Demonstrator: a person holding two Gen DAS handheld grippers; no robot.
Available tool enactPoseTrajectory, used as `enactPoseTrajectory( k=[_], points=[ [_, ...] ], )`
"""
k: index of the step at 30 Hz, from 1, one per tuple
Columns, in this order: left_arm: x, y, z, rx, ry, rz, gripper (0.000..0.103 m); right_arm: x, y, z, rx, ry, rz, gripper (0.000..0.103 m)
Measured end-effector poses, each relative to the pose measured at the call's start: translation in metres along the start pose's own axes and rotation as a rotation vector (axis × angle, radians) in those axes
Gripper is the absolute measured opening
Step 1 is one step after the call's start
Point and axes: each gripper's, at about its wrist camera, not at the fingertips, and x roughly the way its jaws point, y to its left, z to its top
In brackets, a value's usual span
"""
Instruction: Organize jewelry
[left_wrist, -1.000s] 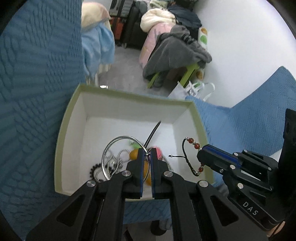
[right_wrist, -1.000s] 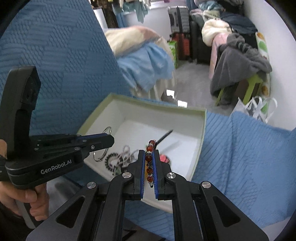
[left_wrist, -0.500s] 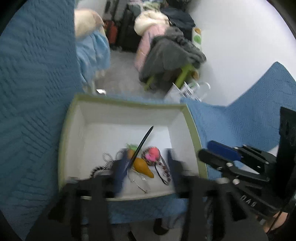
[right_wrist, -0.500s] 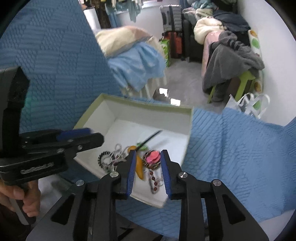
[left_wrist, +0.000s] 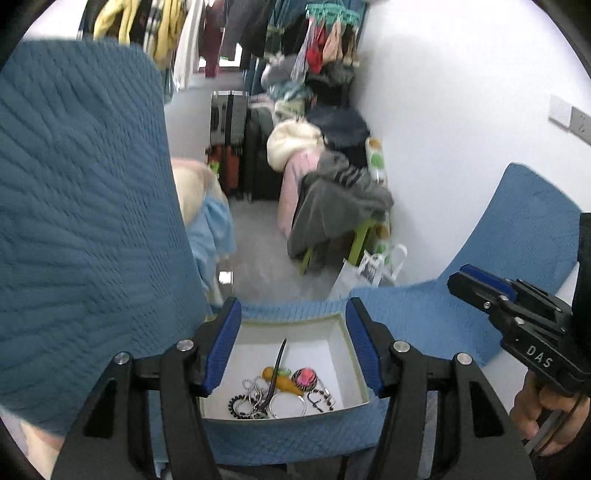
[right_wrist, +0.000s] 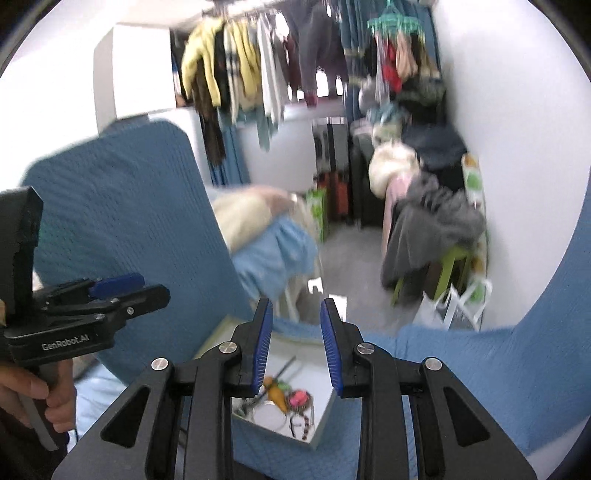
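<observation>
A white box with a pale green rim (left_wrist: 364, 384) sits on the blue quilted cover, well below both grippers. Inside lie a silver ring (left_wrist: 287, 404), a red bead bracelet (left_wrist: 322, 398), an orange carrot-shaped charm (left_wrist: 282, 382), a pink round piece (left_wrist: 304, 377), a black stick (left_wrist: 277, 362) and a silver chain (left_wrist: 255, 387). My left gripper (left_wrist: 292, 304) is open and holds nothing. The right gripper (right_wrist: 296, 304) is open too, less wide, above the box (right_wrist: 327, 415), with the bracelet (right_wrist: 301, 424) lying below. Each gripper shows in the other's view, the right gripper (left_wrist: 460, 280) and the left gripper (right_wrist: 155, 291).
Blue quilted cushions (left_wrist: 81, 221) rise at the left and right. Beyond them is a grey floor (left_wrist: 258, 266), a green stool piled with grey clothes (left_wrist: 340, 210), suitcases (left_wrist: 229, 144), a white bag (left_wrist: 365, 273) and hanging clothes (right_wrist: 240, 66). A hand (right_wrist: 33, 395) holds each gripper.
The left gripper let go of the silver ring and the right one of the bead bracelet; both now lie in the box. Both grippers opened and rose well above it.
</observation>
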Motion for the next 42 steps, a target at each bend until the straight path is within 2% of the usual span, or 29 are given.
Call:
enactPoseTrajectory(
  k=[6, 9, 11, 13, 18, 21, 23, 30, 32, 33, 36, 40, 42],
  points=[
    [-0.041, -0.016, 0.001, 0.027, -0.070, 0.014, 0.060, -0.041, 0.009, 0.003, 0.008, -0.087, -0.011, 0.024],
    [-0.053, -0.028, -0.004, 0.045, -0.089, 0.013, 0.060, -0.057, 0.015, -0.006, -0.014, -0.123, -0.072, 0.026],
    [-0.060, -0.035, -0.007, 0.048, -0.092, 0.001, 0.061, -0.064, 0.018, -0.016, -0.011, -0.127, -0.080, 0.027],
    [-0.065, -0.039, -0.013, 0.049, -0.085, -0.025, 0.062, -0.068, 0.020, -0.027, -0.005, -0.114, -0.072, 0.027],
    [-0.070, -0.046, -0.025, 0.037, -0.059, -0.019, 0.066, -0.074, 0.020, -0.045, 0.001, -0.060, -0.061, 0.027],
    [-0.072, -0.049, -0.034, 0.027, -0.040, -0.001, 0.073, -0.078, 0.016, -0.059, 0.011, -0.031, -0.067, 0.027],
    [-0.073, -0.048, -0.041, 0.014, -0.035, -0.003, 0.082, -0.077, 0.011, -0.071, 0.040, 0.010, -0.060, 0.027],
    [-0.072, -0.040, -0.061, -0.038, -0.007, 0.066, 0.086, -0.073, 0.001, -0.104, 0.058, 0.108, -0.081, 0.028],
    [-0.072, -0.039, -0.065, -0.040, 0.000, 0.095, 0.087, -0.073, -0.002, -0.108, 0.069, 0.115, -0.090, 0.034],
    [-0.072, -0.039, -0.067, -0.038, 0.001, 0.104, 0.088, -0.073, -0.004, -0.109, 0.073, 0.115, -0.093, 0.040],
    [-0.068, -0.037, -0.074, -0.046, 0.015, 0.112, 0.093, -0.076, -0.007, -0.110, 0.074, 0.100, -0.124, 0.072],
    [-0.065, -0.034, -0.080, -0.055, 0.036, 0.120, 0.094, -0.077, -0.010, -0.109, 0.087, 0.078, -0.140, 0.095],
    [-0.066, -0.033, -0.079, -0.061, 0.040, 0.107, 0.096, -0.076, -0.012, -0.109, 0.103, 0.087, -0.133, 0.103]
  ],
)
